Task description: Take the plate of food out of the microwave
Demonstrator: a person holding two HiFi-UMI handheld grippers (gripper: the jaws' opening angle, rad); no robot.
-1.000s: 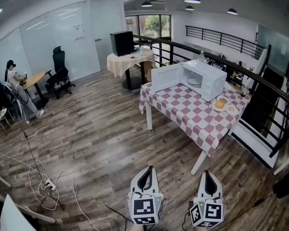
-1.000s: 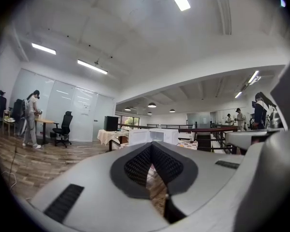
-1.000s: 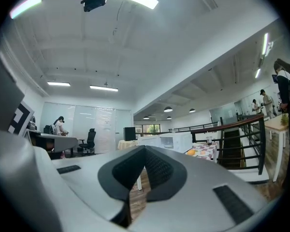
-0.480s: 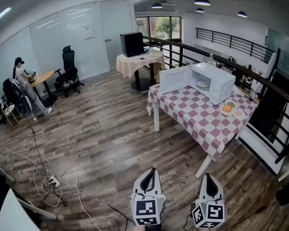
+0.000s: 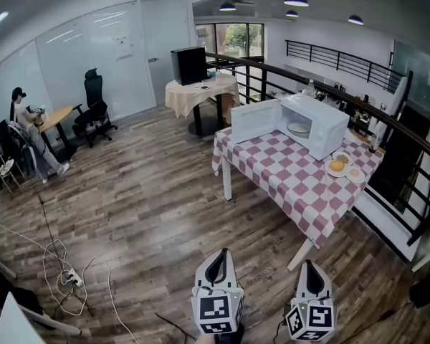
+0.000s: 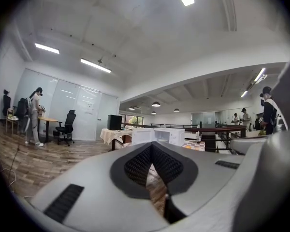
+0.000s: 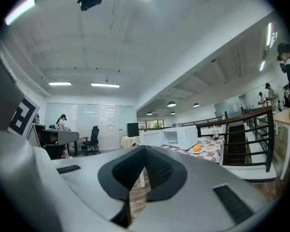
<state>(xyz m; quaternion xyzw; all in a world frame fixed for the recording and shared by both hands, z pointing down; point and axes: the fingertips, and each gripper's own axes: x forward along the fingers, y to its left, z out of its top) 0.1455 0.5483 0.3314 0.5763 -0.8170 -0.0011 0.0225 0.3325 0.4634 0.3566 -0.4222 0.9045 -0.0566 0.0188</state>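
The left gripper point(image 5: 218, 258) and the right gripper point(image 5: 310, 267) are held side by side at the near edge of the scene, over the wooden floor point(image 5: 143, 206). Both are well apart from the table point(image 5: 294, 185). The jaws of each are closed together, pad against pad, and nothing is held between them. This is judged fitting, since nothing is within reach to be gripped. Both are pointed level toward the far right, where the table stands, which is judged to be an approach posture.

The microwave point(image 5: 317, 124) is set on the far end of the checked cloth. Its door point(image 5: 254, 120) is swung fully open to the left, so the cavity is exposed for access. The plate point(image 5: 299, 128) is seen inside on the cavity floor; what lies on it cannot be made out at this range. Two small dishes point(image 5: 346, 169) with food are placed just right of the microwave, near the table's edge.

The task is judged not yet begun: the gap to the table must be closed first. The dishes beside the oven are noted as a hazard to any withdrawal made on that side.
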